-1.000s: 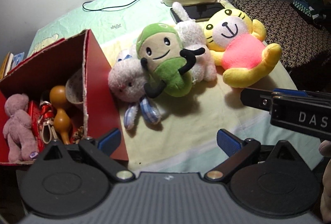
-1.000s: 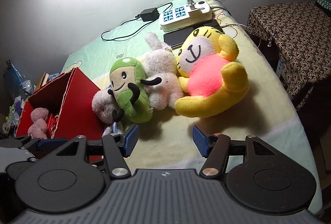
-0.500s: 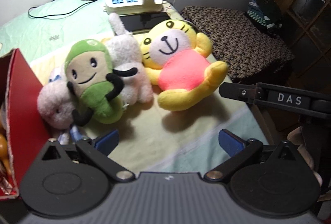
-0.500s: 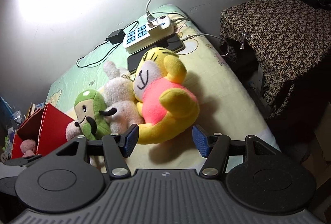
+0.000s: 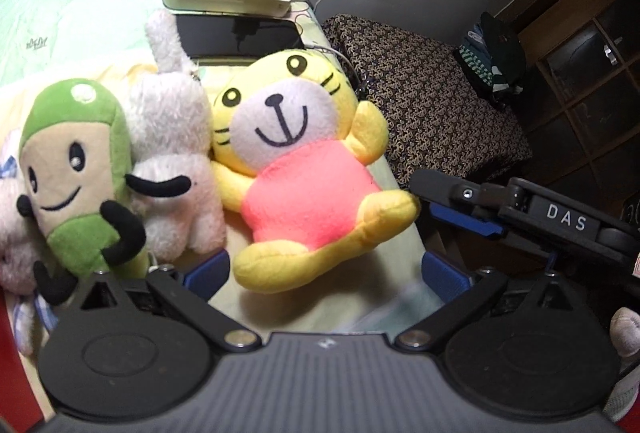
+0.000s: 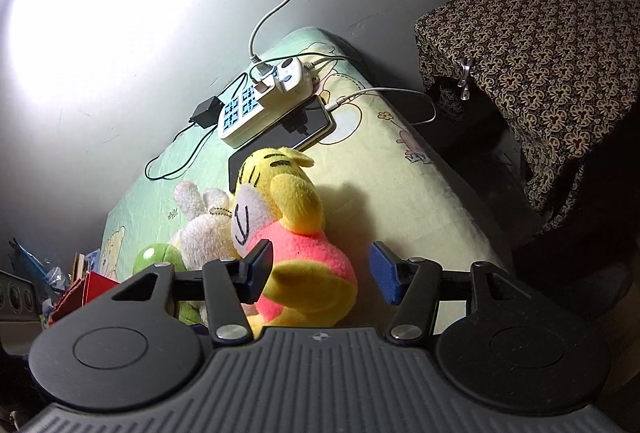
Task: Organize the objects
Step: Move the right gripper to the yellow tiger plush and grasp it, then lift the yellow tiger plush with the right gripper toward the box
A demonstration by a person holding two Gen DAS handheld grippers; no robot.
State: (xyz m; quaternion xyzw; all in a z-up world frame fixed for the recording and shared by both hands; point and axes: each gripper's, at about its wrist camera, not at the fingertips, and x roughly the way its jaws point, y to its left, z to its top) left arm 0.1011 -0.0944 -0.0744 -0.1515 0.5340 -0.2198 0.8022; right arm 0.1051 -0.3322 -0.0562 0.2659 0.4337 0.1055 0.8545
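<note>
Little looks sorted: the yellow tiger plush [image 5: 296,177], green plush [image 5: 76,173] and white bunny [image 5: 172,137] lie together on the bed [image 6: 420,185]. Both claws, left [image 5: 324,275] and right [image 6: 320,271], gape empty; the right seems to straddle the tiger.

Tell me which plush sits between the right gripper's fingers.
The yellow tiger plush in the pink shirt; right gripper is open around it. The green plush and white bunny lie farther left.

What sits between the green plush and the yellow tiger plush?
A white fluffy bunny plush lies between the green plush and the yellow tiger plush, pressed against both. The left wrist view shows this best.
</note>
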